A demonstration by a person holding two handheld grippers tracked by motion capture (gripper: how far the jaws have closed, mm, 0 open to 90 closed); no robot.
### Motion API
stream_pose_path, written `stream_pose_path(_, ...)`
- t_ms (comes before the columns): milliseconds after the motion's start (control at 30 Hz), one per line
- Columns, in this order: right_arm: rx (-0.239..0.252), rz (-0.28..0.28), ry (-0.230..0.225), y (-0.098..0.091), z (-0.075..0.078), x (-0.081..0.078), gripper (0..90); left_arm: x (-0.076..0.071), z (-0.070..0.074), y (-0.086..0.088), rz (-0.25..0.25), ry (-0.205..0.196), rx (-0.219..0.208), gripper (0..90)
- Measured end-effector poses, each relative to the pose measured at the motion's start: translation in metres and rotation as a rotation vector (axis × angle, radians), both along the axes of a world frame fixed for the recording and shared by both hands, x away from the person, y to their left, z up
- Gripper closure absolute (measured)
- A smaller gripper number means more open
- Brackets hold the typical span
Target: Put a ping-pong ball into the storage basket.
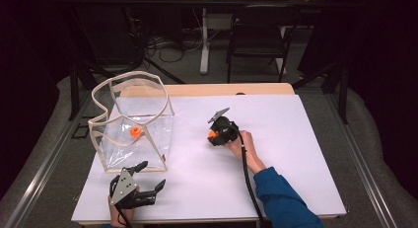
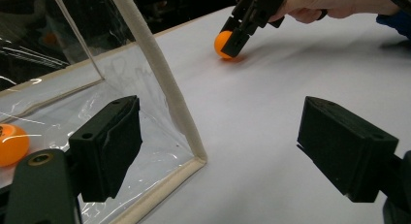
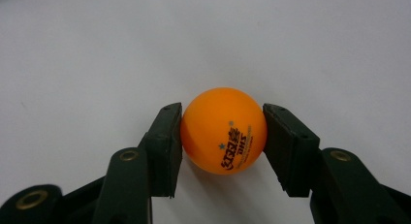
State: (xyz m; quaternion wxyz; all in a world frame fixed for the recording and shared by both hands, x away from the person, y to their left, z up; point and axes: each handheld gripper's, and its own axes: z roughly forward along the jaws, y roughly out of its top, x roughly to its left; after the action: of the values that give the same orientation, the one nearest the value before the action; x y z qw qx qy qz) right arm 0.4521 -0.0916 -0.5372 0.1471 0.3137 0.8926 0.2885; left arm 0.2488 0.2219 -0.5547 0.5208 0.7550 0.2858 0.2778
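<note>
Orange ball (image 3: pixel 223 130) between right tool (image 3: pixel 223 136) pads, mid-table, open surroundings.

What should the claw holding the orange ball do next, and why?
Probably lift it a little. The right claw is already shut on the orange ball, which seems to rest on the white table. Another ball lies in the clear bag, so carrying it there looks likely.
</note>
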Motion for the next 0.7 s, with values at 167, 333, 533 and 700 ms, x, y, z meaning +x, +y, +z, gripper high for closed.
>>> stream_pose_path(167,0.01,-0.001,-0.016,-0.003,0.005,-0.001,50.7,0.0,0.0,0.0,-0.001,0.0,0.0,15.8)
stream_pose_path(333,0.016,-0.003,-0.021,-0.005,0.008,-0.003,50.7,0.0,0.0,0.0,-0.002,0.002,0.0,15.8)
stream_pose_path(533,0.029,0.002,-0.028,-0.008,0.013,-0.004,50.7,0.001,0.0,0.0,-0.005,0.002,0.003,15.8)
stream_pose_path(700,0.048,-0.002,-0.037,-0.01,0.019,-0.005,50.7,0.0,0.0,0.0,-0.003,0.001,0.001,15.8)
